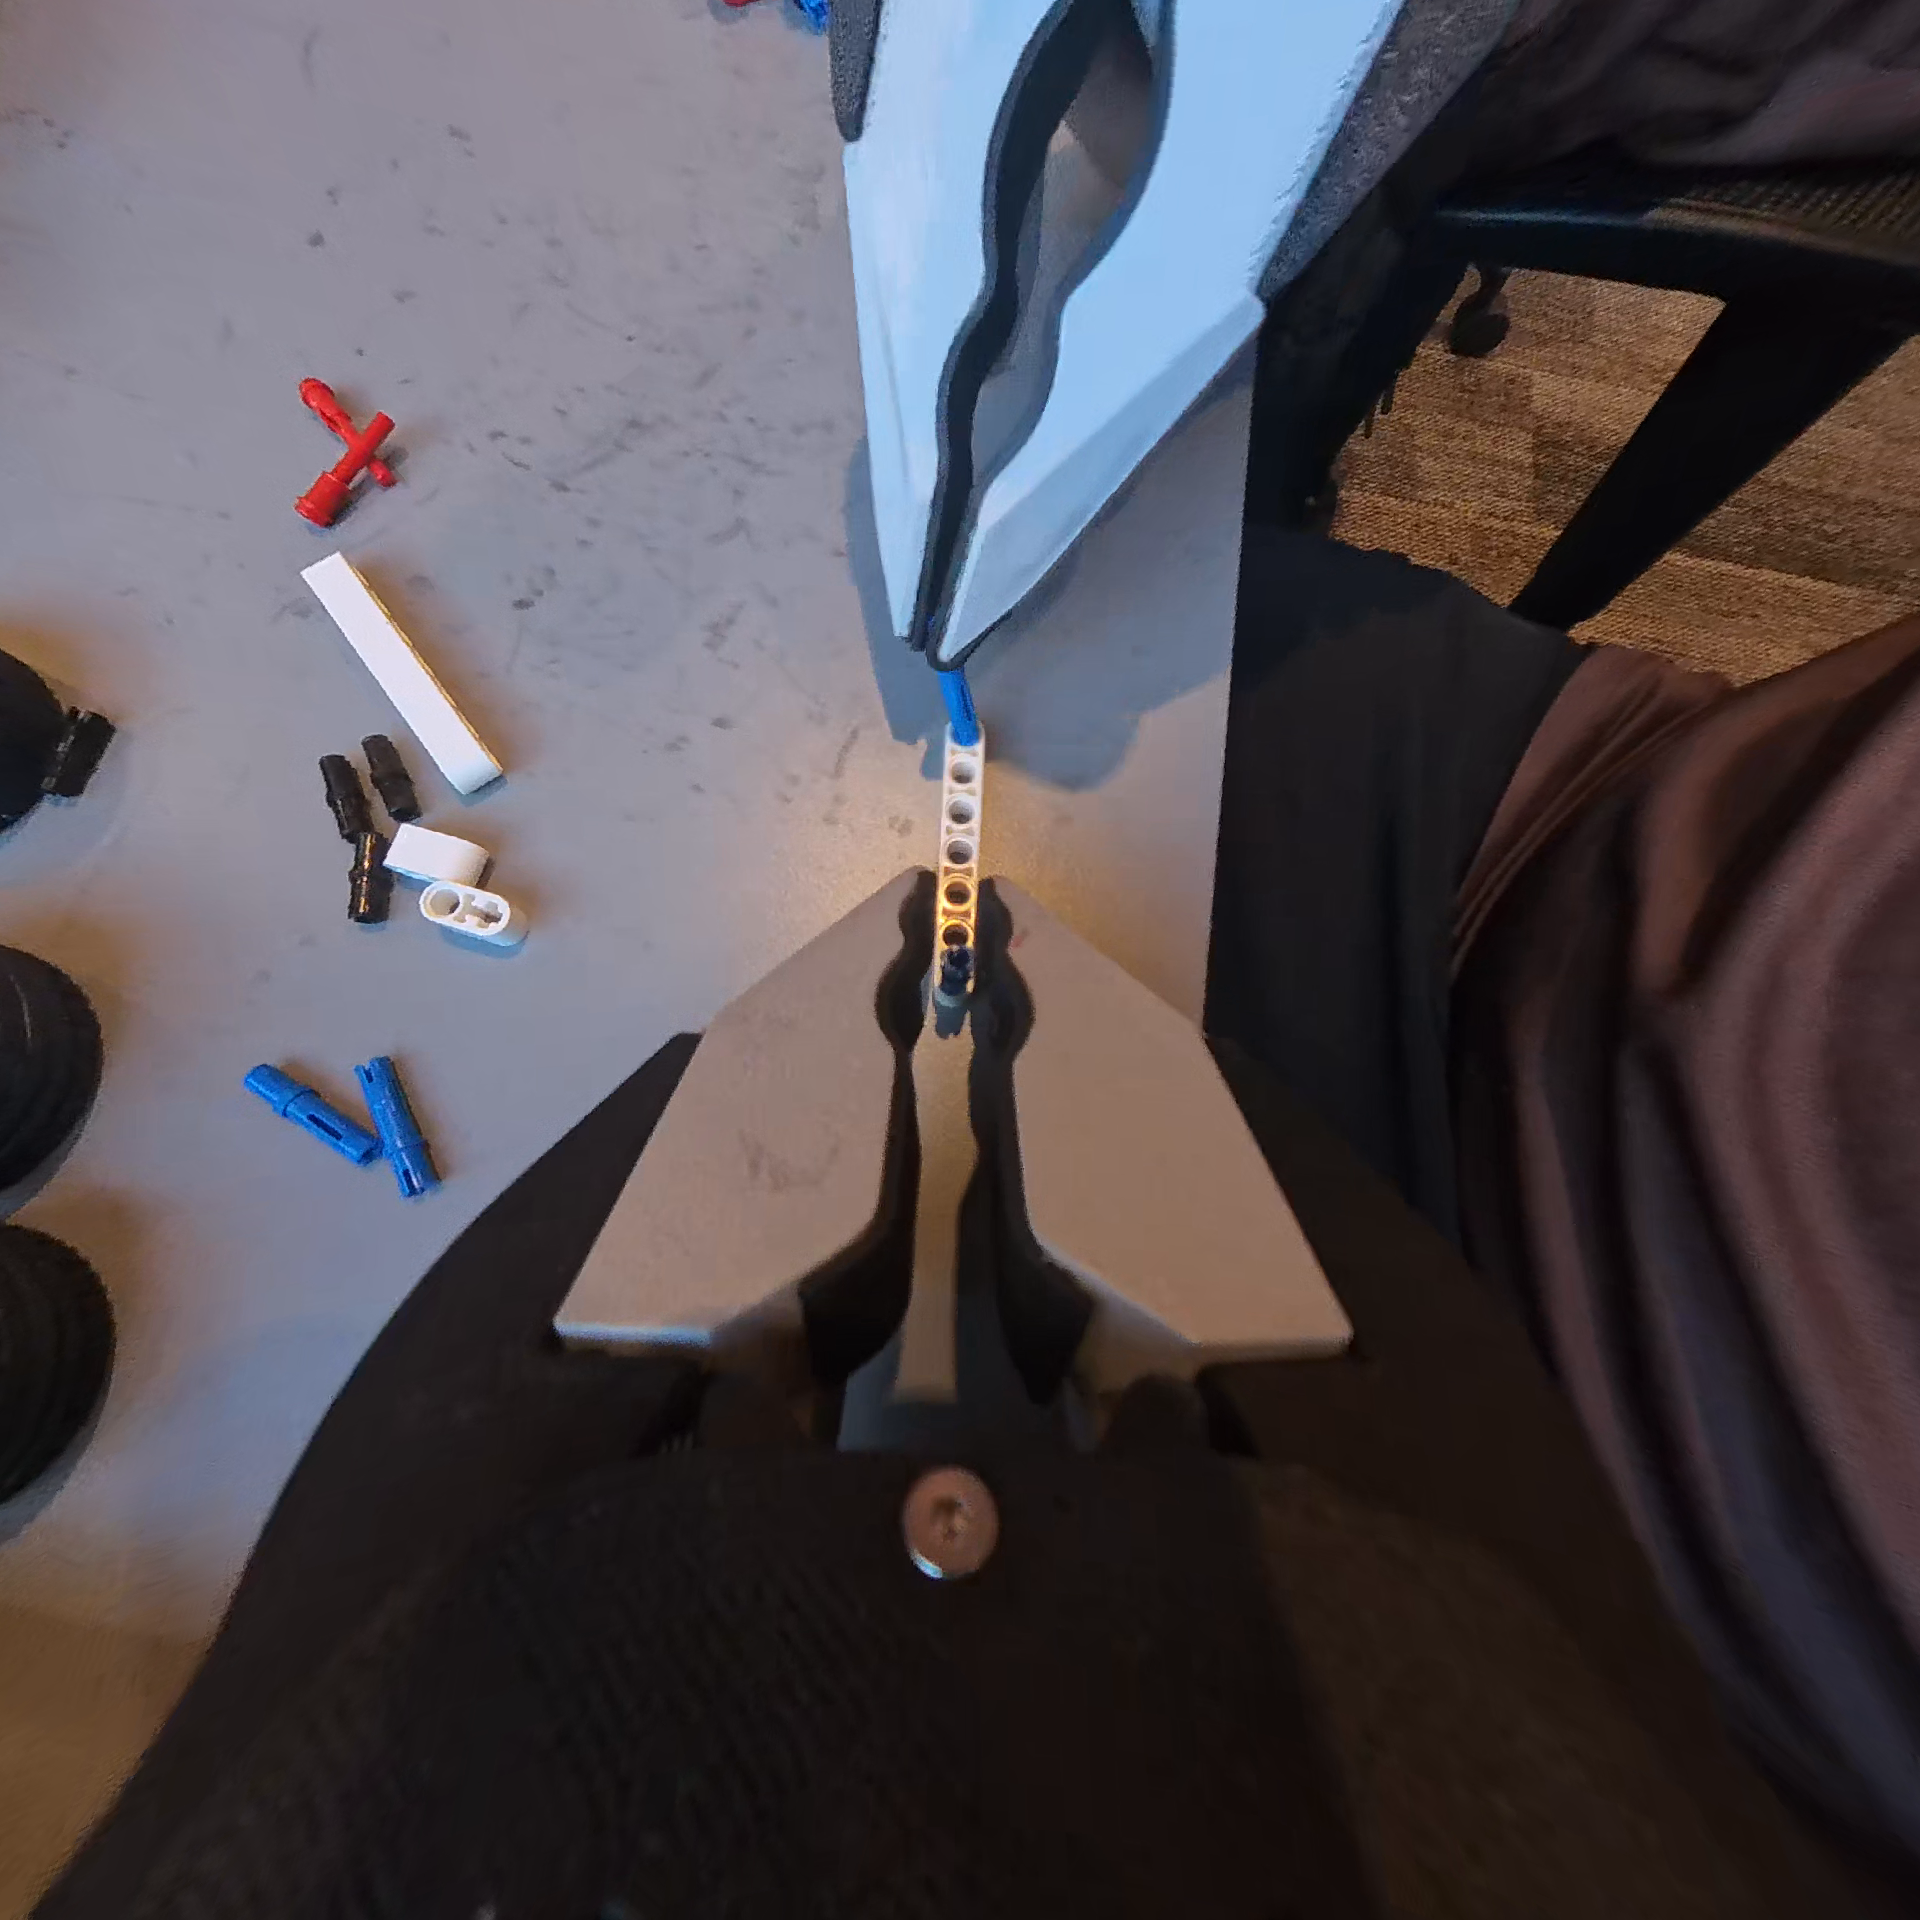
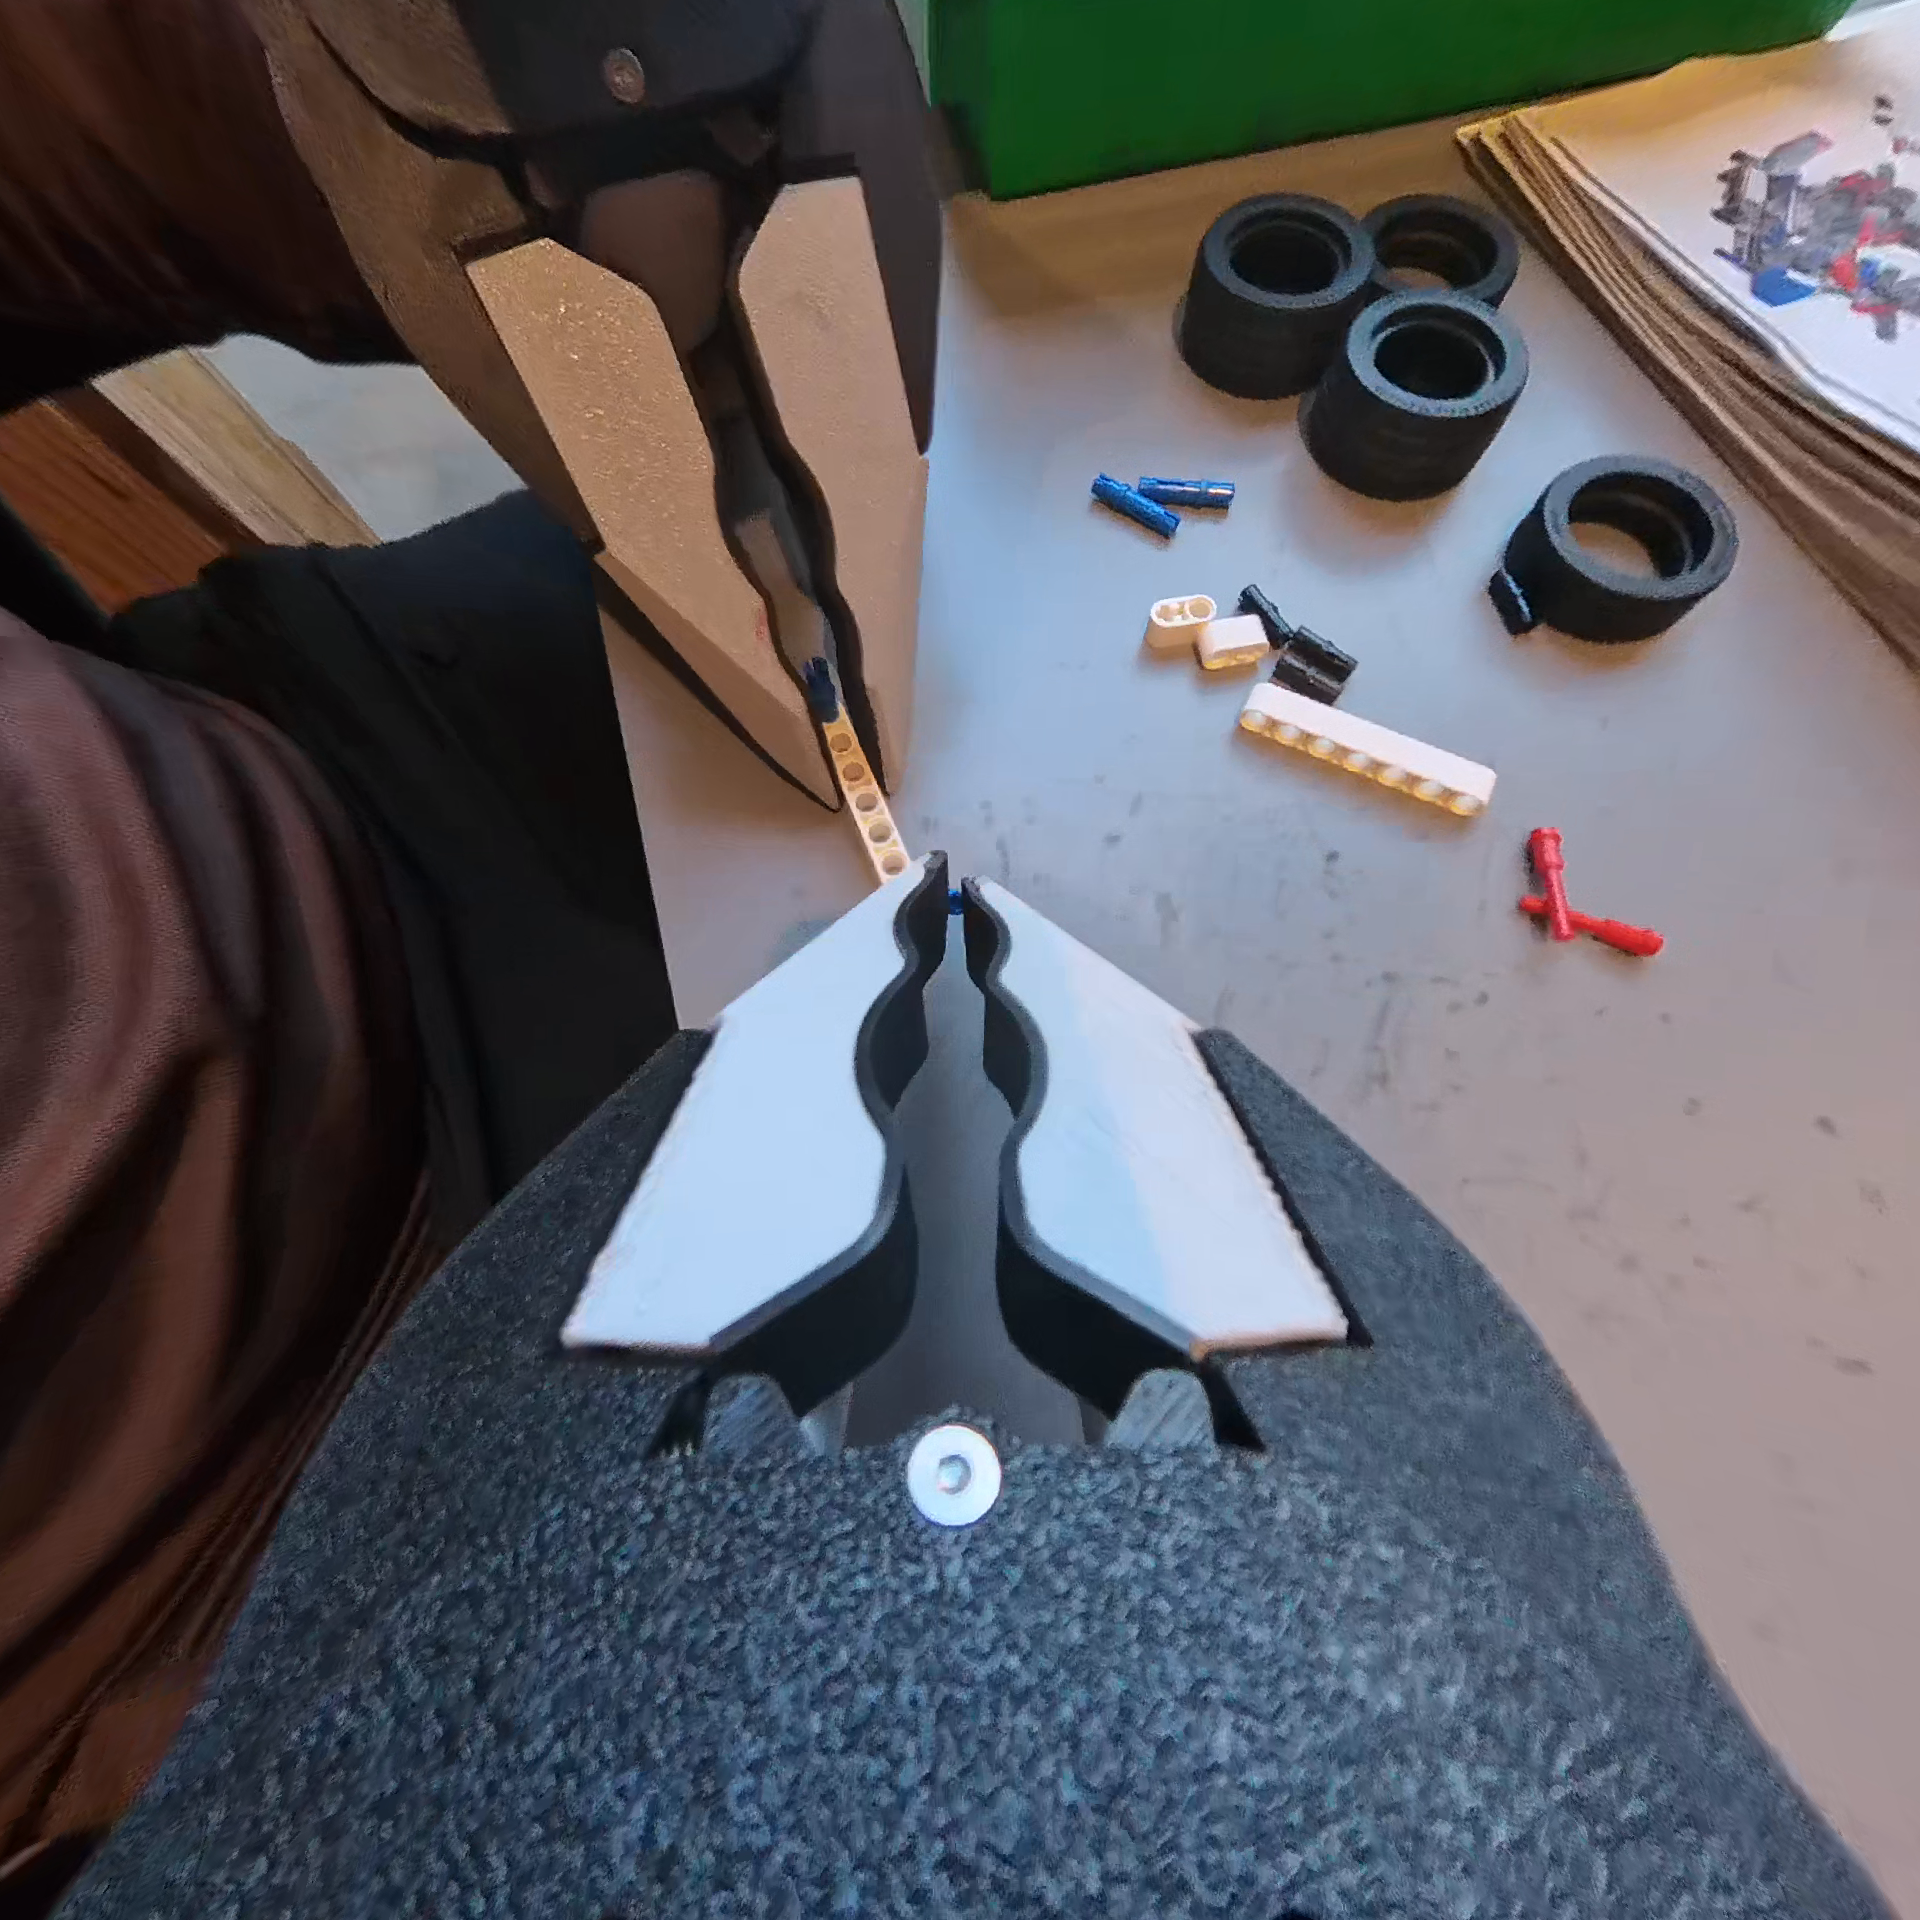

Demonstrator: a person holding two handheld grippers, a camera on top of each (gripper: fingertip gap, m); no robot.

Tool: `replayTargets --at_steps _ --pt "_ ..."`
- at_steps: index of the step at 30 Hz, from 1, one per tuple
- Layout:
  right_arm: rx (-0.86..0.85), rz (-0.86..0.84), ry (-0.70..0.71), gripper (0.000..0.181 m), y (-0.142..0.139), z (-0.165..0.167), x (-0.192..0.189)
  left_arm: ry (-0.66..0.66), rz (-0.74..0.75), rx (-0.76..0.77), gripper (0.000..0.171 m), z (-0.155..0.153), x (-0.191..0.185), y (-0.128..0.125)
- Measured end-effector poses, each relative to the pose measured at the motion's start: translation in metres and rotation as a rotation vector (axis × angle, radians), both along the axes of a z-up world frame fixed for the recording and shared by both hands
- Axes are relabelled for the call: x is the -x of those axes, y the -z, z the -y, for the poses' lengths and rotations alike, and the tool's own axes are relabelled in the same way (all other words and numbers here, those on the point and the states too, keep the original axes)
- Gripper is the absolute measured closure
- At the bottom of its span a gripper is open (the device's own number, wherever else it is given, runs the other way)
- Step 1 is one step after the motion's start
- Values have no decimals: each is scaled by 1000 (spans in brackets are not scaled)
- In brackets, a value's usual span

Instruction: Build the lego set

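Hand-held grippers are meeting at the white beam (image 1: 961, 831): left one (image 1: 951, 935) is squeezing it steady, right one (image 2: 954, 883) is pinching a blue pin (image 1: 958, 698) to push in.

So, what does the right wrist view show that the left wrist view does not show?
Only the right wrist view shows the green box, the instruction booklet and all four black tyres.

Only the left wrist view shows the black chair and the carpet.

Both show the left gripper shut on the white beam, the right gripper shut on a blue pin at the beam's end, and the red piece, long white beam and loose blue pins.
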State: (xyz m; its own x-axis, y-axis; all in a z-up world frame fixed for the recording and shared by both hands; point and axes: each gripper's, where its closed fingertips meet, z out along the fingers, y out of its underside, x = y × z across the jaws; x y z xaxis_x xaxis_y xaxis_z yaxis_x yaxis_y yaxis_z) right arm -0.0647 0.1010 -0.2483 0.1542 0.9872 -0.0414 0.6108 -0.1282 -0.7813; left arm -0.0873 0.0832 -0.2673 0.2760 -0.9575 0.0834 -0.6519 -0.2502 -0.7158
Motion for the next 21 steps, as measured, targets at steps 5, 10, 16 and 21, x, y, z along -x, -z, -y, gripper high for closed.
replayTargets --at_steps 5,10,16,21 --pt "-63 67 -38 179 -3 4 6 -2 -1 0 167 0 0 0" --pt "-80 62 -37 178 -5 3 5 7 7 8 164 2 -1 -1" --pt "-20 -18 -2 178 -7 2 3 6 1 0 161 0 0 -1" --pt "18 -103 11 177 -22 2 2 -25 -49 -53 152 -8 14 -7"
